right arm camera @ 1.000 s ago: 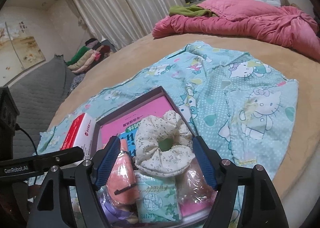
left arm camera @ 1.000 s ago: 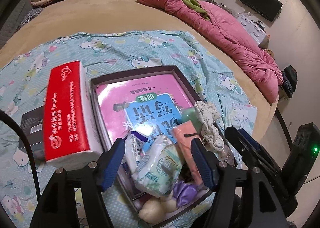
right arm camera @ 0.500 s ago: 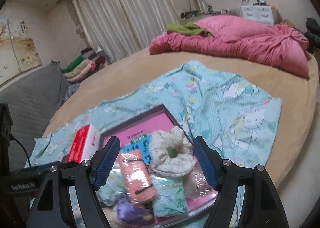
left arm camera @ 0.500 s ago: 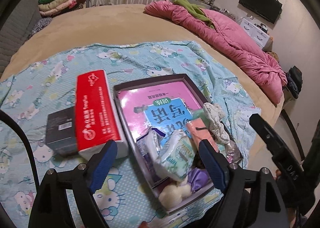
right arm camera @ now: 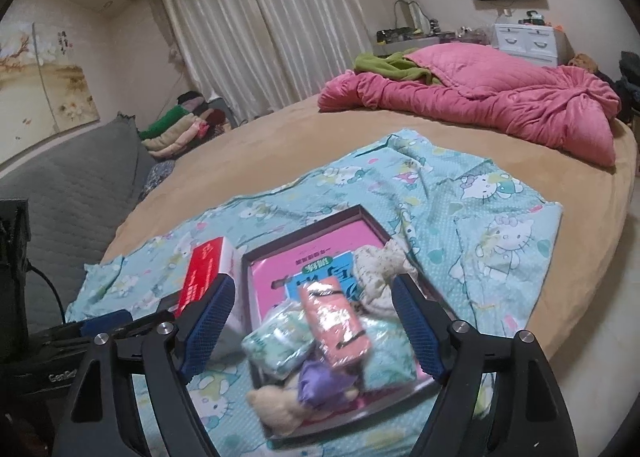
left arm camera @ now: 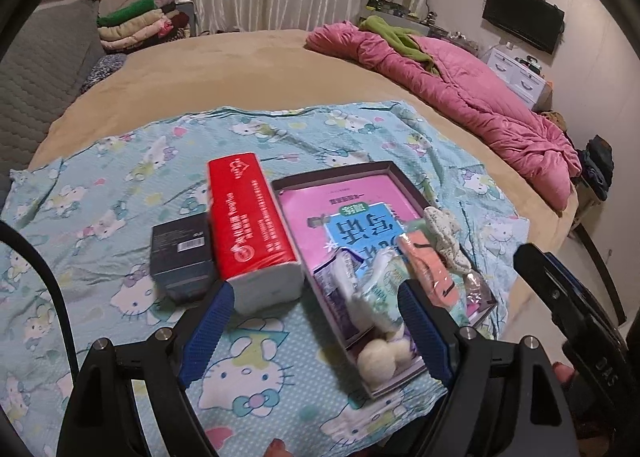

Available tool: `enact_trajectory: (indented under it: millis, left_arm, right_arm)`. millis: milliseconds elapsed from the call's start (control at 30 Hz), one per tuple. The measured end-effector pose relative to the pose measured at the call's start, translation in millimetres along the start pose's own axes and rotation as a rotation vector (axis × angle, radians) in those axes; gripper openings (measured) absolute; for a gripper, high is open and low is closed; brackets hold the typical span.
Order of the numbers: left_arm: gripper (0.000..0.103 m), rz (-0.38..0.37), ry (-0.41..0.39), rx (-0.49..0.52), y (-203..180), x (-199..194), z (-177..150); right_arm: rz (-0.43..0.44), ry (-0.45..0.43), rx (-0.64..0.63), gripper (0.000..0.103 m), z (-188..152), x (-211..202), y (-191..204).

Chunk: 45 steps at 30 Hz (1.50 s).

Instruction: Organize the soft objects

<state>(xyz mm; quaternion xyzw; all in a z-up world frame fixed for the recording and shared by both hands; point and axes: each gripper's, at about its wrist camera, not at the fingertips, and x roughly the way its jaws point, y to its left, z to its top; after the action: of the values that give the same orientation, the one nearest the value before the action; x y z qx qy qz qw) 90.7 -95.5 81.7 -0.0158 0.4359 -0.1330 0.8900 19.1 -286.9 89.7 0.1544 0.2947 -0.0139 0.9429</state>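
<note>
A shallow dark box [left arm camera: 382,167] [right arm camera: 308,222] lies on a Hello Kitty cloth on the bed. It holds a pink booklet [left arm camera: 352,205], a floral scrunchie [left arm camera: 444,235] [right arm camera: 376,263], a salmon packet [left arm camera: 426,269] [right arm camera: 334,323], mint tissue packs [left arm camera: 380,299] [right arm camera: 278,341], a purple item [right arm camera: 322,383] and cream puffs [left arm camera: 380,357] [right arm camera: 274,405]. My left gripper [left arm camera: 316,333] is open and empty above the box's near end. My right gripper [right arm camera: 312,323] is open and empty over the same pile.
A red tissue pack [left arm camera: 250,225] [right arm camera: 202,271] and a small black box [left arm camera: 180,253] lie left of the dark box. A pink quilt [left arm camera: 460,97] [right arm camera: 480,101] lies at the bed's far right. Folded clothes [left arm camera: 136,23] are stacked beyond the bed.
Both grippers have pulled back and up from the box, so the box and its pile look smaller and farther. The scrunchie stays in the box. Both stay open.
</note>
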Motion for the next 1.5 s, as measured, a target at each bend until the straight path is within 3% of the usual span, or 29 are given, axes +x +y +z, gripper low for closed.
enact_trajectory:
  millis: [467,1100,1500]
  left_arm:
    - [0.084,0.06,-0.014,-0.033,19.2,-30.3,-33.7]
    - [0.084,0.088,0.042,-0.048,14.6,-34.8,-85.9]
    - [0.084,0.099,0.054,-0.041,8.8,-28.0,-93.0]
  right_arm:
    - [-0.023,0.012,-0.122,0.086,-32.4,-34.5,32.2]
    - [-0.074,0.054,-0.134,0.086,-66.1,-49.8,21.4]
    - [-0.094,0.064,-0.152,0.086,-76.8,-43.2,18.7]
